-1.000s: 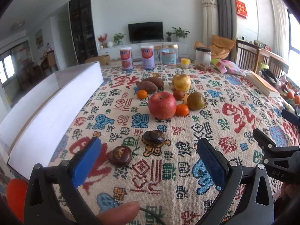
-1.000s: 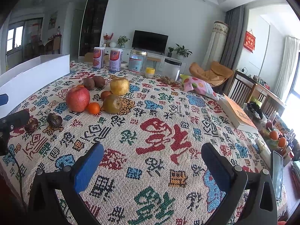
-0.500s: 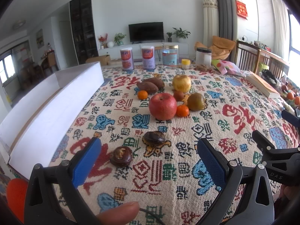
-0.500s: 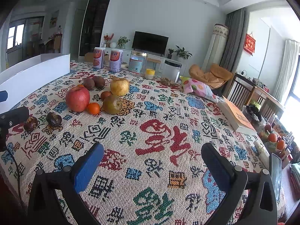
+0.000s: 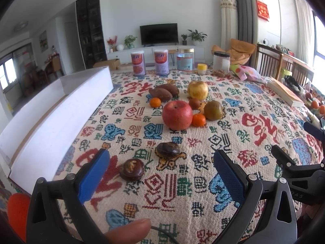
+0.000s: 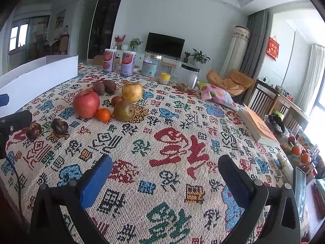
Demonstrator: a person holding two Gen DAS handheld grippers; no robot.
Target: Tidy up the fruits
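Observation:
A red apple (image 5: 177,115) sits mid-table among two small oranges (image 5: 198,120), a green-brown pear (image 5: 212,110), a yellow apple (image 5: 197,90) and two sweet potatoes (image 5: 160,94). Two dark mangosteens (image 5: 132,169) (image 5: 168,150) lie nearest, just ahead of my open, empty left gripper (image 5: 162,174). The long white box (image 5: 61,109) stands along the left edge. My right gripper (image 6: 164,181) is open and empty over bare cloth; the red apple (image 6: 86,104) and mangosteens (image 6: 59,125) lie far to its left.
Two printed cans (image 5: 150,62), jars (image 5: 184,61) and a yellow-lidded pot (image 5: 202,69) stand along the far edge. A snack bag (image 6: 220,96) and a book (image 6: 260,126) lie at the right. The right gripper's arm (image 5: 294,166) shows at the right of the left wrist view.
Nothing has been picked up or moved. Both grippers stay open with only a slight drift of the views.

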